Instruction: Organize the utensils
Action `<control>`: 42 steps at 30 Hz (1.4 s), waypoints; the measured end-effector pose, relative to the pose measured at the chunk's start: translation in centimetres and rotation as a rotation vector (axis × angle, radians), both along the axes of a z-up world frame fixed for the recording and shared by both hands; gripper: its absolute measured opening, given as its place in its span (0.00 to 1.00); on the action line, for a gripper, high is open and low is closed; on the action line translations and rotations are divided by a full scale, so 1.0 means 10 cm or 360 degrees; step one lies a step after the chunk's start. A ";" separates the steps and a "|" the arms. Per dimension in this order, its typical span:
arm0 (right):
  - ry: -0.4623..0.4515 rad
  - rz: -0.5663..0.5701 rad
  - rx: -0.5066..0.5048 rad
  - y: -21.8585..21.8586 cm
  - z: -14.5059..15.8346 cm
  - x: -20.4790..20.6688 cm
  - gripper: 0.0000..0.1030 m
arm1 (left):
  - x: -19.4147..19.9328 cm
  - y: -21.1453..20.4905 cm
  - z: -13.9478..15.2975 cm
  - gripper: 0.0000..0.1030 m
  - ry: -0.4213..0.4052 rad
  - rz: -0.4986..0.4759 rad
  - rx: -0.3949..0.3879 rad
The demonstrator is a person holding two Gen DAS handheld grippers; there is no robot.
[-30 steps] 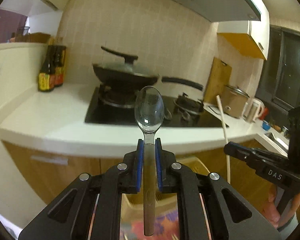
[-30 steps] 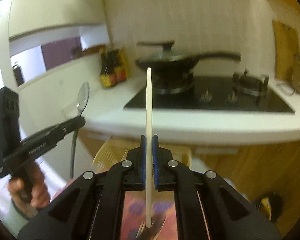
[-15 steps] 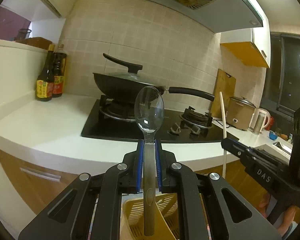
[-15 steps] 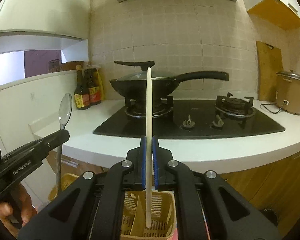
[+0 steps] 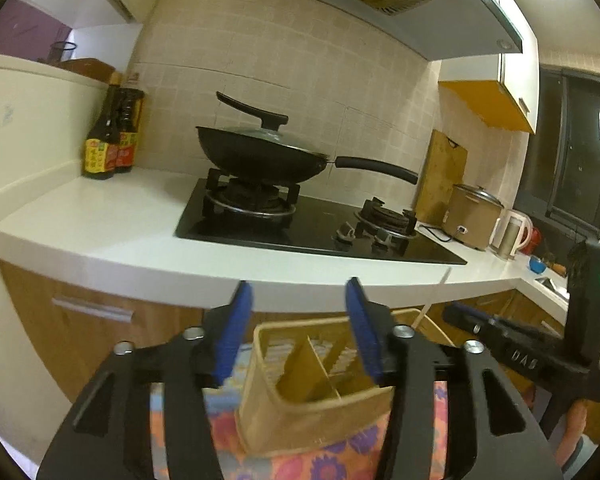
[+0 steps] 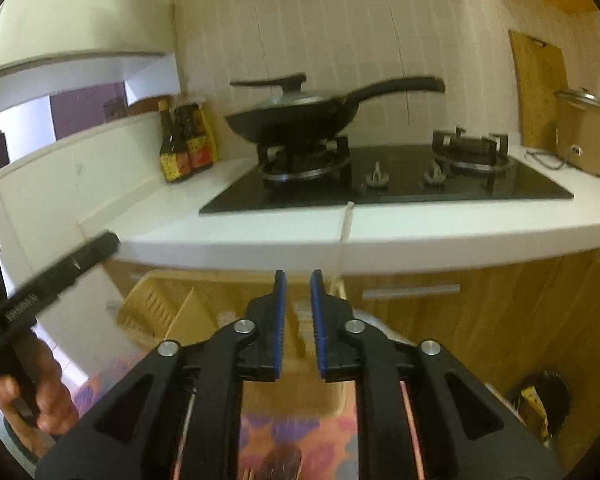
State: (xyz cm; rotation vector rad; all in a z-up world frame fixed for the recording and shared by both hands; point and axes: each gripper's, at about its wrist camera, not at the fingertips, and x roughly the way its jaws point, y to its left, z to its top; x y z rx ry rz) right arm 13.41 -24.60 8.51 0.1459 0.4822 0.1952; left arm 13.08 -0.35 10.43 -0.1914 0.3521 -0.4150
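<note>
Both hand-held grippers (image 5: 298, 320) (image 6: 297, 308) opening, empty

Raised letters "DAS" legible on side of right gripper (image 5: 528, 354), far right in left wrist view. Sauce bottle (image 5: 100, 156) labels and left gripper (image 6: 24, 304) lettering too blurred to read.

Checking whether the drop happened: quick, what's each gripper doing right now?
Left gripper: jaws opening, nothing between them, above the basket.
Right gripper: jaws opening, nothing gripped; pale stick just beyond.

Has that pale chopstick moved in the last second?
Yes. The chopstick has dropped: its tip stood above the wok before, and now it reaches only the countertop edge, outside the opening right gripper.
</note>
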 end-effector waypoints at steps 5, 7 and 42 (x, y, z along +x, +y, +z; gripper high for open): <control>0.0130 0.0034 0.0006 0.05 -0.08 -0.30 0.21 | -0.31 0.11 0.01 0.56 0.0081 -0.0004 0.0035; 0.0176 0.0040 0.0042 0.07 -0.11 -0.42 0.21 | -0.41 0.17 -0.02 0.59 0.0162 -0.0011 0.0049; 0.0940 0.0094 -0.0119 0.76 -1.28 -0.46 0.17 | -0.50 0.16 -1.44 0.29 0.1018 -0.0046 0.0444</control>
